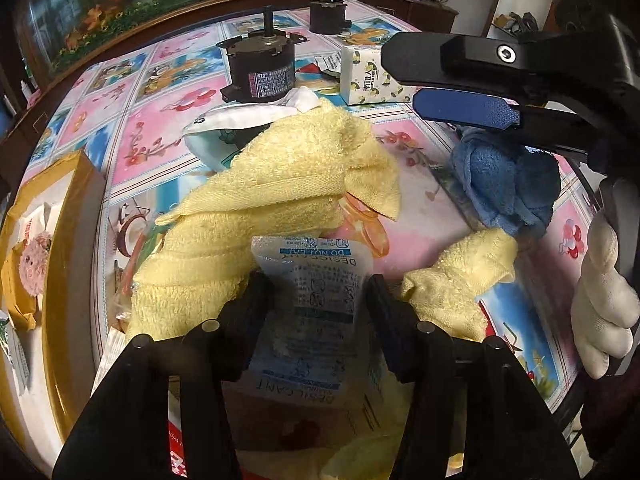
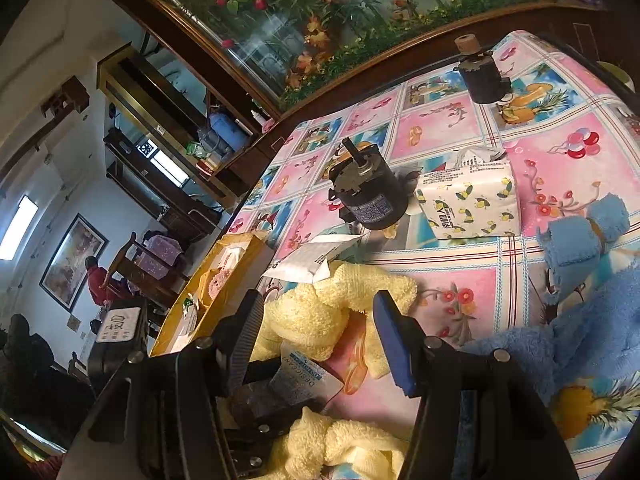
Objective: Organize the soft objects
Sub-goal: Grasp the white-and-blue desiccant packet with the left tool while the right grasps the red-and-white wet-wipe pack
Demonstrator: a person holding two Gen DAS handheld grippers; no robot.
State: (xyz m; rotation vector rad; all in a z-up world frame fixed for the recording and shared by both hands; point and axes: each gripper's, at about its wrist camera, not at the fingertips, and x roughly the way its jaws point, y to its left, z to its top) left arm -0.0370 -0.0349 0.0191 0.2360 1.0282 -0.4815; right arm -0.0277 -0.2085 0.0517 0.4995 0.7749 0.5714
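Observation:
My left gripper (image 1: 318,292) is shut on a white and blue desiccant packet (image 1: 316,276), held just above a crumpled yellow towel (image 1: 280,200). The packet also shows in the right wrist view (image 2: 306,378), pinched by the left gripper's black fingers (image 2: 260,376). A second yellow cloth (image 1: 452,280) lies to the right. A blue towel (image 1: 508,184) lies at the right, under my right gripper (image 1: 404,84). My right gripper (image 2: 320,340) is open and empty above the yellow towel (image 2: 320,316), with the blue towel (image 2: 580,320) at its right.
Two dark motors (image 1: 260,68) (image 1: 328,14) stand on the patterned tablecloth (image 1: 136,148). A tissue pack (image 1: 372,76) and a white pouch (image 1: 228,128) lie behind the towel. A yellow box (image 1: 60,248) with a pink plush (image 1: 34,262) is at the left edge.

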